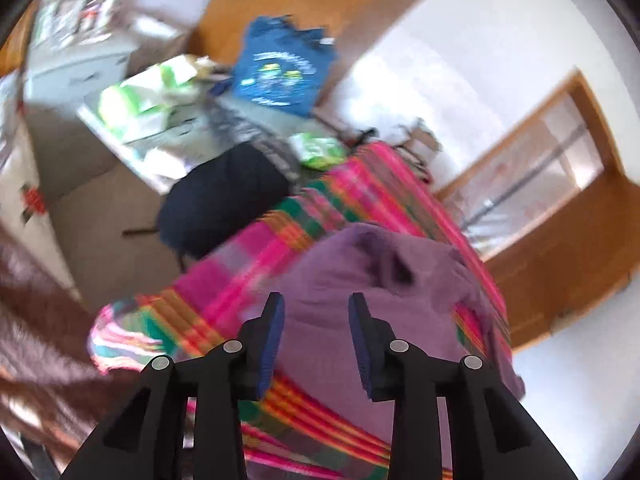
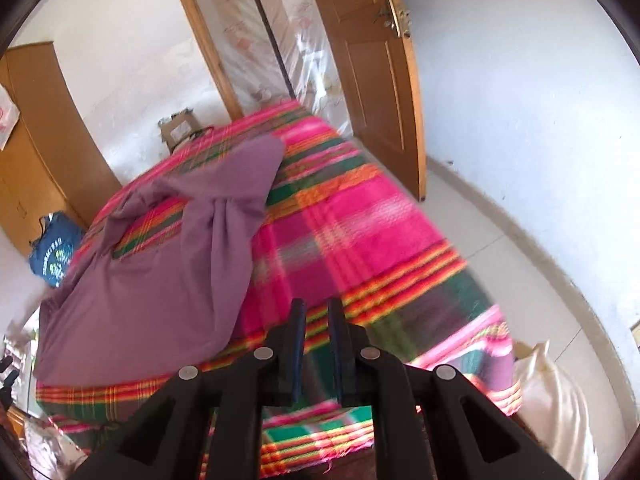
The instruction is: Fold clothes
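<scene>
Left wrist view, crumpled purple cotton garment (image 1: 360, 280) spread on pink striped woven blanket (image 1: 248, 264), left gripper (image 1: 316, 308) jaws apart above it, right gripper (image 2: 318, 312) jaws narrowly parted, holding nothing.

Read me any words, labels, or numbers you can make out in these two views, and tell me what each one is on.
None can be read.
Blue bag: pale arched lettering with yellow-green marks, too blurred to read in either view.
Green and white packages: print too blurred to read.
White sheet with red marks on the wardrobe: too small to read.
Purple garment and striped blanket: no text visible.
</scene>
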Demonstrator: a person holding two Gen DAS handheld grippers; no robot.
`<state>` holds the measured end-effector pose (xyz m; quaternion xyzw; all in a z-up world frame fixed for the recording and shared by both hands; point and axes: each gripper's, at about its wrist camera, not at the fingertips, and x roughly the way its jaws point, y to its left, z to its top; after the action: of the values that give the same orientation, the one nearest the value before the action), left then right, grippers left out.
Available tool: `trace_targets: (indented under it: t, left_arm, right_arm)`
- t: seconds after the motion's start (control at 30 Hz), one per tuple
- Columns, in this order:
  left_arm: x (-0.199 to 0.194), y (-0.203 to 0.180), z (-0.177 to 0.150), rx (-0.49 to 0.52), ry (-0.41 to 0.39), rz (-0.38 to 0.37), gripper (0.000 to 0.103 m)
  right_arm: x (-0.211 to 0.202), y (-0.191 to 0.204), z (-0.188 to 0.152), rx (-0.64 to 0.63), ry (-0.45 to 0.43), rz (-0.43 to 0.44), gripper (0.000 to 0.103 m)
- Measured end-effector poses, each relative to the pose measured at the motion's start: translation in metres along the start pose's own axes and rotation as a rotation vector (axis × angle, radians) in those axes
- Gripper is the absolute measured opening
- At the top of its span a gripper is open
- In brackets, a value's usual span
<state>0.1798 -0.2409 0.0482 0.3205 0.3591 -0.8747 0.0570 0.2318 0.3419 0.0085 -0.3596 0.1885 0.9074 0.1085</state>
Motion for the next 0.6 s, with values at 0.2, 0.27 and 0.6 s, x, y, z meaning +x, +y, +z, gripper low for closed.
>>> trace_targets:
  t: [0.2,0.27,0.6]
  left_arm:
    - [0.054,-0.082,-0.028,0.213,0.182,-0.137,0.043]
    - [0.077,-0.109,-0.043,0.285,0.267,-0.173,0.043]
    - [0.172,-0.232,-0.117,0.504,0.596,-0.349,0.043]
  right_arm:
    - [0.026,0.013,0.018,-0.003,-0.007,0.055,0.025]
    - [0.040,0.020,0.024,-0.012,0.003,0.070,0.026]
    - [0.101,0.040,0.058,-0.031,0.035,0.077,0.031]
